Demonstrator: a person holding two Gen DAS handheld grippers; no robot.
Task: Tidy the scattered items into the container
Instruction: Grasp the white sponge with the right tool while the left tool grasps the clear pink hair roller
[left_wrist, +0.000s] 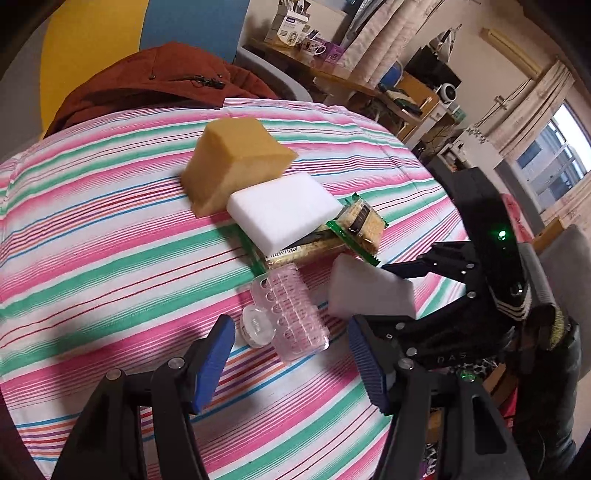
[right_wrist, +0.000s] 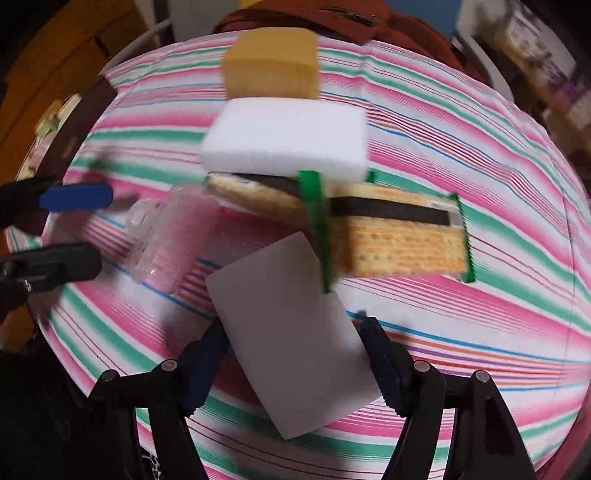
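White sponge block (right_wrist: 295, 350) — between the right gripper (right_wrist: 295, 369) pads, both touching its sides, over the striped cloth (right_wrist: 480, 155) | left gripper (left_wrist: 291, 362) — jaws apart, empty, clear ribbed bottle (left_wrist: 284, 314) just ahead | cracker packs (right_wrist: 399, 236), second white sponge (right_wrist: 284, 140), yellow sponge (right_wrist: 273, 62) clustered behind.

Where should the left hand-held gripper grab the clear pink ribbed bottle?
Across the ribbed body, from above. The bottle lies on its side on the striped cloth, cap towards the left hand-held gripper, whose open jaws probably already straddle its width. Avoid the small cap.
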